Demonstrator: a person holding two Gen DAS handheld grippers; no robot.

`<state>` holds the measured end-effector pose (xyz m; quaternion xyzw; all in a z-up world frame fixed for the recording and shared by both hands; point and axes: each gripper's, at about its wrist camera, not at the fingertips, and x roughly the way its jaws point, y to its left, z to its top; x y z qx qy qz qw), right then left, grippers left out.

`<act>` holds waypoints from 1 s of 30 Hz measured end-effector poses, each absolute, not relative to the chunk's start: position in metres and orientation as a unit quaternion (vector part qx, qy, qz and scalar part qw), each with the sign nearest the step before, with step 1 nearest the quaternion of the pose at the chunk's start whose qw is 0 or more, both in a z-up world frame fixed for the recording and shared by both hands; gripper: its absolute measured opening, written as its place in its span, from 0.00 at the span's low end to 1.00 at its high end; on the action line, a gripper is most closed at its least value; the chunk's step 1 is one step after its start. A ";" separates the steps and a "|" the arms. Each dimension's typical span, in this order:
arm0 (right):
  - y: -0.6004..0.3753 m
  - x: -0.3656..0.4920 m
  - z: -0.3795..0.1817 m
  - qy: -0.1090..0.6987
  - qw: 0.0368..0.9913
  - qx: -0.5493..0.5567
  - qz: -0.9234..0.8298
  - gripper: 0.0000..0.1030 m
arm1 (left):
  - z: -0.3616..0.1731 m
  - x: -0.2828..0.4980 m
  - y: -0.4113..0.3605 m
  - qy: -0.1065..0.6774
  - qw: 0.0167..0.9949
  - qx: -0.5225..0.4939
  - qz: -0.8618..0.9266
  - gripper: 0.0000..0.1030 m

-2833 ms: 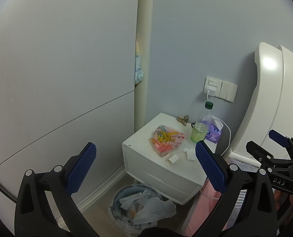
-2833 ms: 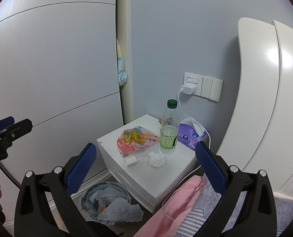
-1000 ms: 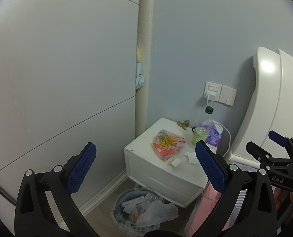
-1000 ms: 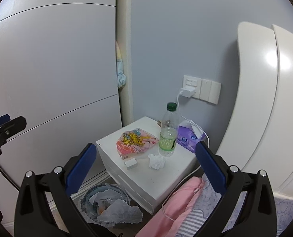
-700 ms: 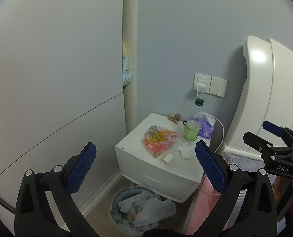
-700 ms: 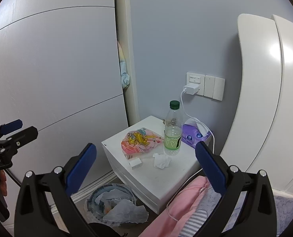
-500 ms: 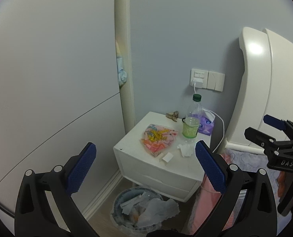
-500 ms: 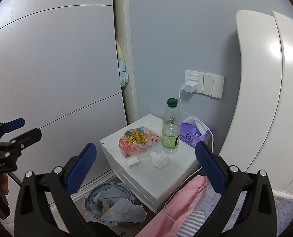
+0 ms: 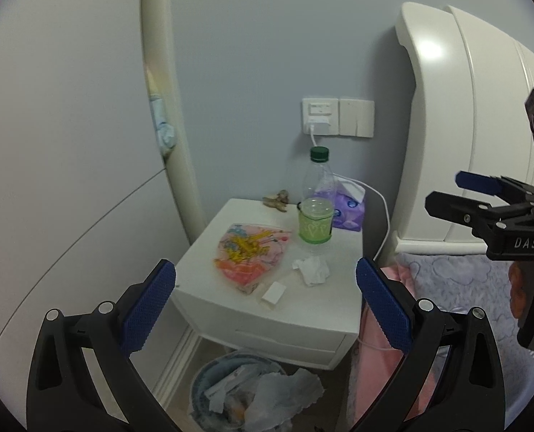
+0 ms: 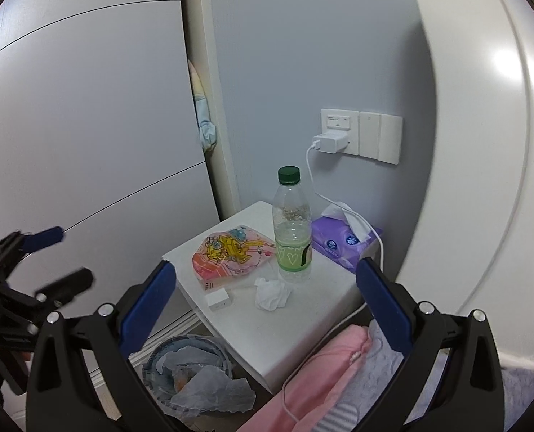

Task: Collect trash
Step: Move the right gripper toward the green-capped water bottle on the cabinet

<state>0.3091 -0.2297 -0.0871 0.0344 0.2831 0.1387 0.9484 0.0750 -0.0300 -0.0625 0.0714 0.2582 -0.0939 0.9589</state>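
Well, both grippers are hanging in the air short of the nightstand [image 10: 303,327], jaws spread wide and holding nothing: the left gripper [image 9: 265,304] is framing the tabletop from the left, the right gripper [image 10: 266,300] from the right.

Going left to right across the top, the snack bag [image 10: 231,252] is lying flat at about 10 o'clock from the crumpled tissue. It is looking thin, crinkly and slippery, so an edge pinch is likely serving better than a press on its flat face. Below it, at the tissue's 9 o'clock, a small white box [image 10: 217,298] is sitting near the front edge; whether it is trash is hard to tell at this size. The crumpled tissue [image 10: 272,293] is resting just in front of the bottle, near mid-table. It is surely very light and soft, giving under any squeeze, so closing across its bulk should be gathering it safely. At its 12 o'clock the bottle [image 10: 293,226] is standing upright, seemingly near empty, hence light, smooth and easy to tip; its labelled waist is looking like the steadiest hold. At 2 o'clock the purple tissue pack [image 10: 339,244] is lying under a charger cable [image 10: 353,216].

On the floor at 7 o'clock, the bin [image 10: 191,374] is waiting, already holding paper.
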 end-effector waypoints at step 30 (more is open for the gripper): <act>-0.243 0.483 -0.157 0.288 0.929 0.033 0.230 0.94 | -0.165 0.259 -0.085 0.230 0.933 0.115 -0.252 0.94</act>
